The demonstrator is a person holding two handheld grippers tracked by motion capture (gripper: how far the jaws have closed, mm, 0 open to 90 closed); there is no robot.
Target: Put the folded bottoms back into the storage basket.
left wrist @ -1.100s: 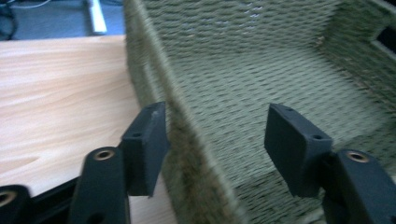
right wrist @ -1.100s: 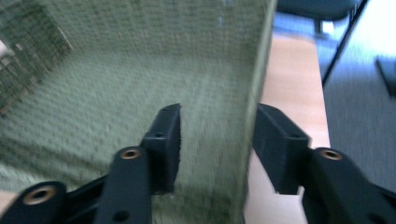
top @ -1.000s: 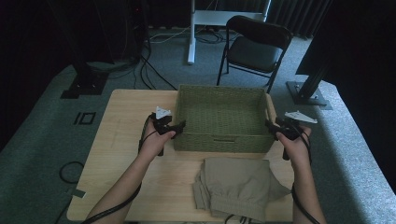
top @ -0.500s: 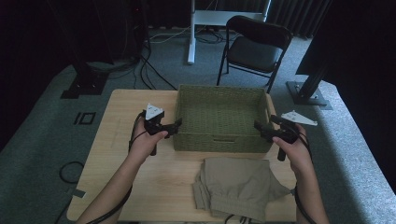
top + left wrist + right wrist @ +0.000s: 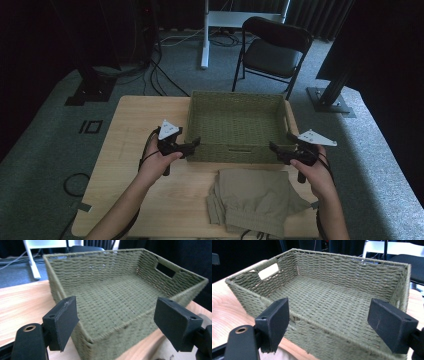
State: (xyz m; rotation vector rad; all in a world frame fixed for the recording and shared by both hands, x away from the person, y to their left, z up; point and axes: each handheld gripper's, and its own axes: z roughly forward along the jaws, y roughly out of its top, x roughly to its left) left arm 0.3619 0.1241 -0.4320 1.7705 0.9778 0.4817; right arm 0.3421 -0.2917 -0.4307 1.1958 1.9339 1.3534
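High view: woven basket (image 5: 239,125) sat at far-centre of wooden table (image 5: 120,165), folded khaki garment (image 5: 255,200) just in front of it. Left gripper (image 5: 192,145) was at basket's near-left corner, right gripper (image 5: 274,148) at near-right corner; contact w/ the weave couldn't be told. Left gripper view: jaws spread wide, nothing held, basket corner (image 5: 100,340) betw. them. Right gripper view: same, jaws wide apart, empty, basket (image 5: 342,302) ahead.
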